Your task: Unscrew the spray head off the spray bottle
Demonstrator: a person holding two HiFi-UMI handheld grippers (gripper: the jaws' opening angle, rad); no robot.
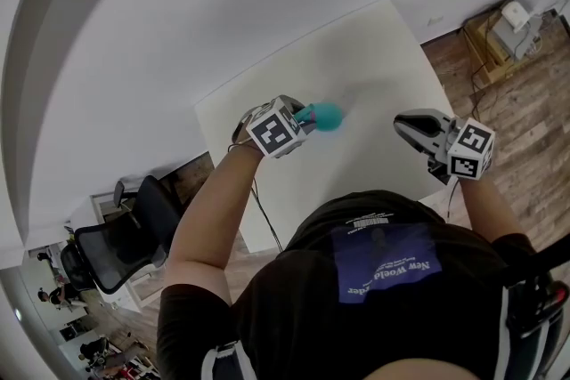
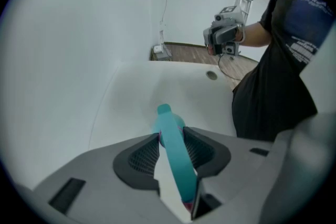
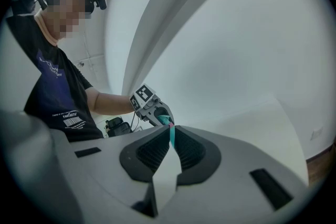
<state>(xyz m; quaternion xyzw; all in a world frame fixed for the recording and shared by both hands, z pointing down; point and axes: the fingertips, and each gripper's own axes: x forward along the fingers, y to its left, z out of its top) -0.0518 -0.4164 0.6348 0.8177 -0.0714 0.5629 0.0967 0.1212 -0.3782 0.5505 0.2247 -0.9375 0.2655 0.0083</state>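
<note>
Gripper on left clamps teal spray head, grip hidden in head view; right gripper closed, empty

Your left gripper is over the left part of the table, with the spray bottle clamped between its jaws and jutting past them toward the table's middle. Your right gripper is over the table's right side near the front edge, well apart from the bottle. A chair stands off the table's near left corner, and a cabinet past its far right corner
</note>
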